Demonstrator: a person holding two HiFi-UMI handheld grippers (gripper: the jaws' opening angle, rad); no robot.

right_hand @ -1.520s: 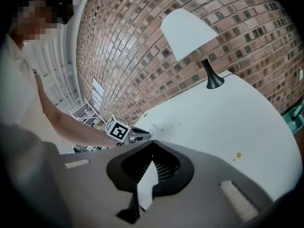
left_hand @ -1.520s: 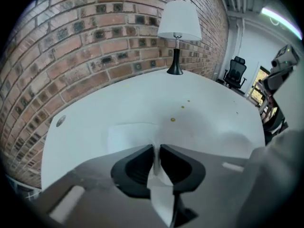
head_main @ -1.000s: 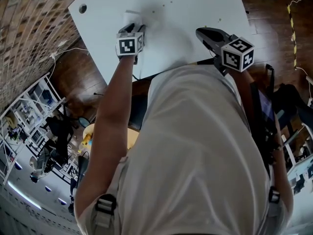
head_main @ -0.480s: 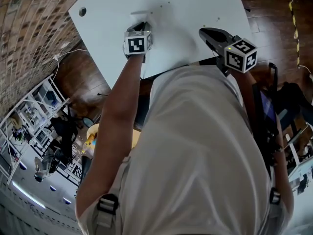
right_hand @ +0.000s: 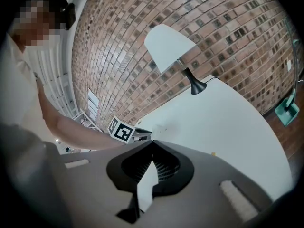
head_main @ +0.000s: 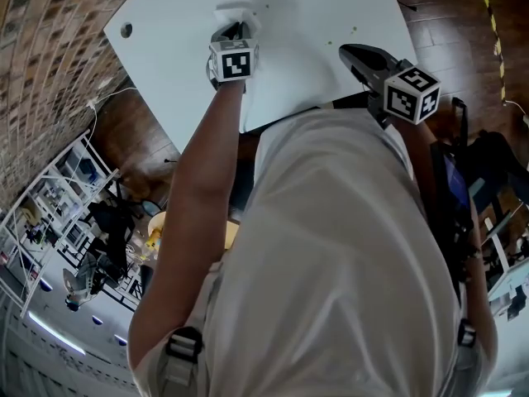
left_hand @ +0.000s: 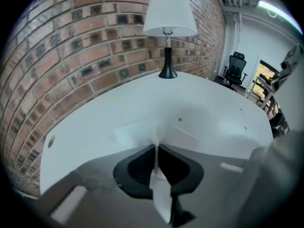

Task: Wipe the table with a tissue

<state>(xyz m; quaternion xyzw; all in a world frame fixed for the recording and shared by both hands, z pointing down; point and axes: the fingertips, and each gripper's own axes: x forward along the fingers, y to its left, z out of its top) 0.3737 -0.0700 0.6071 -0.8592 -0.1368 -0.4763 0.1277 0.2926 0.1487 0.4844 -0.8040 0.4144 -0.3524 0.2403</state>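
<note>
Currently pinching the white tissue (left_hand: pixel 135 131) in the left gripper (left_hand: pixel 156 145), having just been closing the jaws down onto it. Gripping a thin fold of it upright between the pads, leaving the rest lying flat on the white table (left_hand: pixel 223 113) just past the tips. Pointing that gripper steeply down over the table's left part in the head view. Holding the right gripper (right_hand: pixel 151 141) over the table's near right part, well apart from the tissue, with jaws pressing together on nothing. Also showing, at the table's far end by the brick wall (left_hand: pixel 71 46), a black-stemmed lamp (left_hand: pixel 168 20) with a white shade.
</note>
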